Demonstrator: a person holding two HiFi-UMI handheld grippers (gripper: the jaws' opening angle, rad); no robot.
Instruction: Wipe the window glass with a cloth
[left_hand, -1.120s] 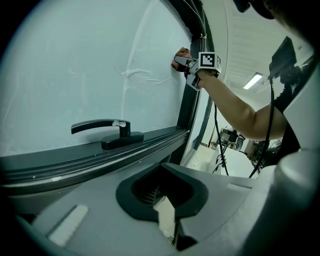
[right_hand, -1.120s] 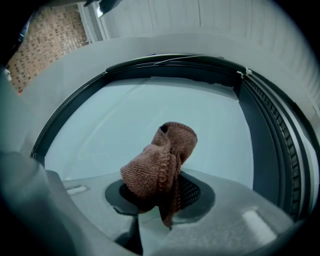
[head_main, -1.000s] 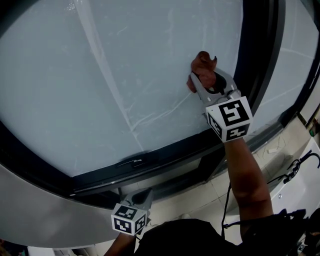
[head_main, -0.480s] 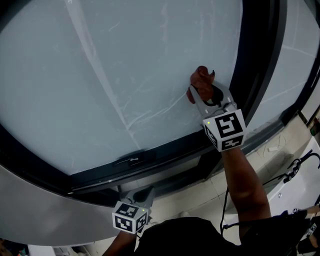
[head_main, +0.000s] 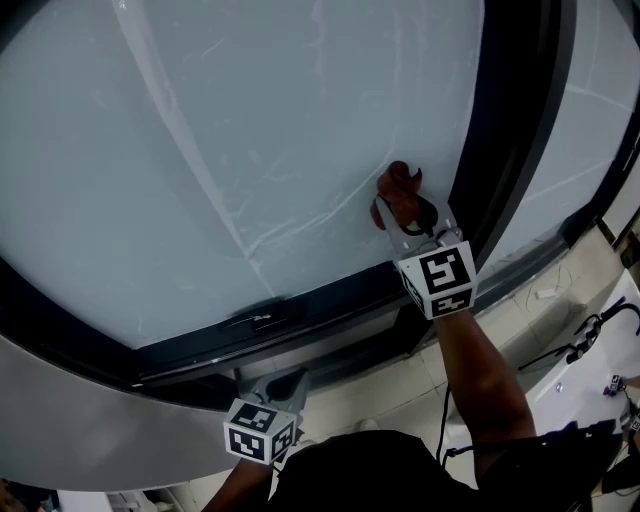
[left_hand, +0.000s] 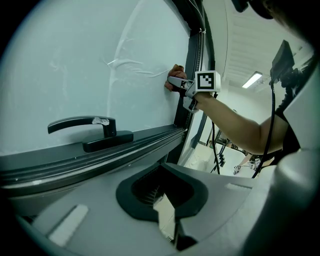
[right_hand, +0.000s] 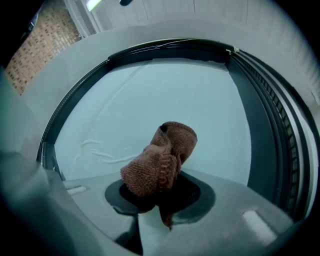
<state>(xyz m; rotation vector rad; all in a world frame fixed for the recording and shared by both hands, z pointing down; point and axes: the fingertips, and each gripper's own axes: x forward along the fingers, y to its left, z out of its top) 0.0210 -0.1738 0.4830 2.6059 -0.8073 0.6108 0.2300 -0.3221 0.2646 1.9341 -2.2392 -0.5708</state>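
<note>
Pale tiled floor (head_main: 395, 390) shows at 5 o'clock; a small white object (head_main: 547, 294) lies on it toward 4 o'clock.

Lower cloth (right_hand: 160, 160) buried in right claw (head_main: 406, 216), window glass (head_main: 250, 130) cropped above

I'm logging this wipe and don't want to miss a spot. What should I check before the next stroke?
1. Cloth clamped in the right gripper: ok, jaws shut on it.
2. Cloth against the window glass: looks ok.
3. Glass left of the cloth clean: not ok, streaks show.
4. Room to the right: not ok, the dark frame is close beside the gripper.
5. Left gripper out of the way: ok, shut, empty, low below the window handle.
</note>
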